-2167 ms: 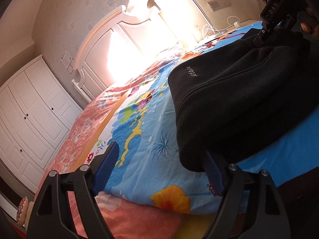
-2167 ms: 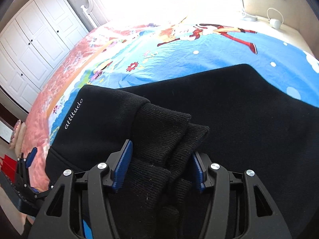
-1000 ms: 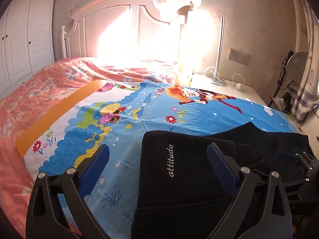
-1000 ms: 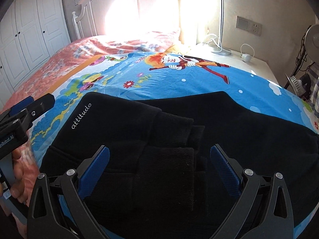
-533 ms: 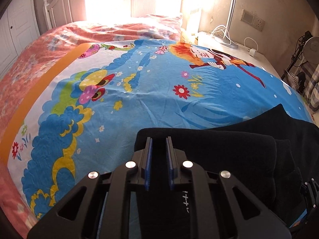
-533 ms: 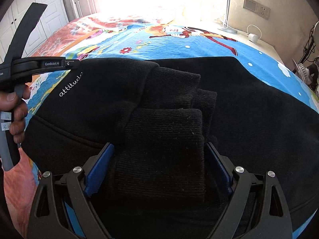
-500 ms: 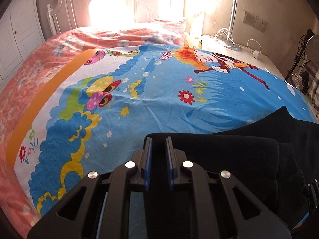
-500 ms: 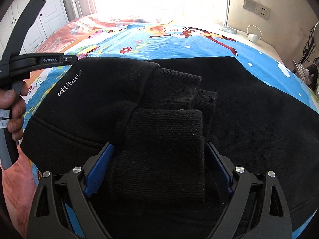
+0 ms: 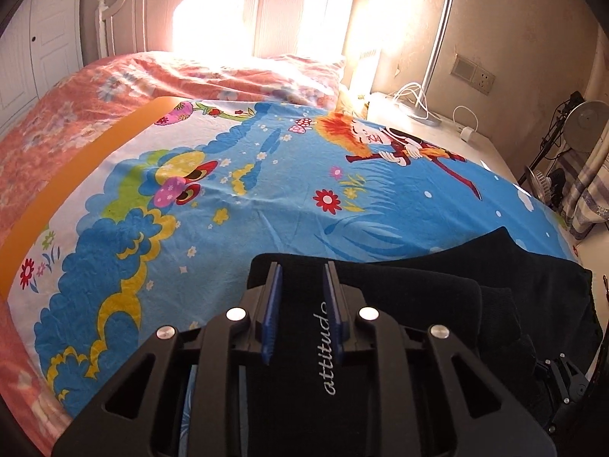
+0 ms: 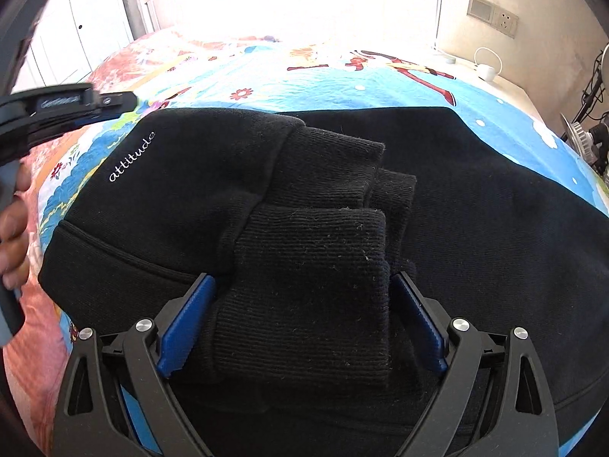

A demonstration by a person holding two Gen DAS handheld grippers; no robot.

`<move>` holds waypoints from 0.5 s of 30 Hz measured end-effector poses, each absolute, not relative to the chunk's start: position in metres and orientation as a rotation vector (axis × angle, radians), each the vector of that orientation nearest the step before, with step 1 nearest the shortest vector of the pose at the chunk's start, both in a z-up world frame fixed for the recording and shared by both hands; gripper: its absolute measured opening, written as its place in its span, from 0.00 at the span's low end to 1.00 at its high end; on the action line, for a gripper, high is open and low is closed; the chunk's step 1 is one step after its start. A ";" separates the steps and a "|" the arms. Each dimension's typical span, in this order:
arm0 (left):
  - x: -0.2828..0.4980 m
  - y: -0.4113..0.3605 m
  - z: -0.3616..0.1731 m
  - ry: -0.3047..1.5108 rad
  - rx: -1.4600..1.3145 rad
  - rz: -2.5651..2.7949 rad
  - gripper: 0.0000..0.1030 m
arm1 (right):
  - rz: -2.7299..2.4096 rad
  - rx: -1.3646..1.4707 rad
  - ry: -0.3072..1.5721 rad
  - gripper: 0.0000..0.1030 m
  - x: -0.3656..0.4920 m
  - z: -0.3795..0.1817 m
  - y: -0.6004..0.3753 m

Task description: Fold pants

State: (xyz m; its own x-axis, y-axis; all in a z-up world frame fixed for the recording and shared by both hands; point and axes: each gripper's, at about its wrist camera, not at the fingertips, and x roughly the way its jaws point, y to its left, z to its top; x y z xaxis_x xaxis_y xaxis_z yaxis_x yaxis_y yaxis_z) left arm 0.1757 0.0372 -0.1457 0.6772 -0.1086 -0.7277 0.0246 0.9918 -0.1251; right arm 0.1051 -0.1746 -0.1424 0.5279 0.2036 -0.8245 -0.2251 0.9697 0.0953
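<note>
Black pants [image 10: 475, 228] lie folded on the bed, with white "attitude" lettering near their left corner and ribbed cuffs [image 10: 312, 266] stacked on top. My right gripper [image 10: 301, 277] stands open and wide, one blue pad on each side of the cuff stack. My left gripper [image 9: 300, 266] hovers over the lettered corner of the pants [image 9: 418, 297]. Its jaws are narrow and opening, with flat fabric showing behind the gap and nothing pinched. In the right wrist view the left gripper [image 10: 114, 101] reaches in from the left, held by a hand [image 10: 11, 228].
A blue cartoon sheet [image 9: 266, 175] covers the bed, with an orange floral quilt [image 9: 57, 122] on the left. A white nightstand [image 9: 430, 114] with a lamp pole and cables stands at the back right. A fan [image 9: 586, 122] is further right, and a white headboard behind.
The left gripper's jaws went from wide apart to nearly together, then parted slightly, as it dropped toward the lettered corner. The right gripper sank until the cuffs sat between its pads.
</note>
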 end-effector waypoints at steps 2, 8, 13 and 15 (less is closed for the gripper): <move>0.141 0.046 -0.144 0.770 -0.140 -0.047 0.22 | 0.256 -0.025 0.979 0.85 0.105 -0.142 -0.174; 0.061 0.059 -0.181 0.761 -0.196 -0.006 0.22 | 0.245 -0.031 0.981 0.86 0.106 -0.138 -0.174; 0.056 0.075 -0.190 0.766 -0.286 -0.013 0.34 | 0.244 -0.070 0.846 0.86 0.108 -0.098 -0.168; 0.057 0.076 -0.193 0.769 -0.302 -0.016 0.34 | 0.231 -0.058 0.823 0.85 0.120 -0.089 -0.169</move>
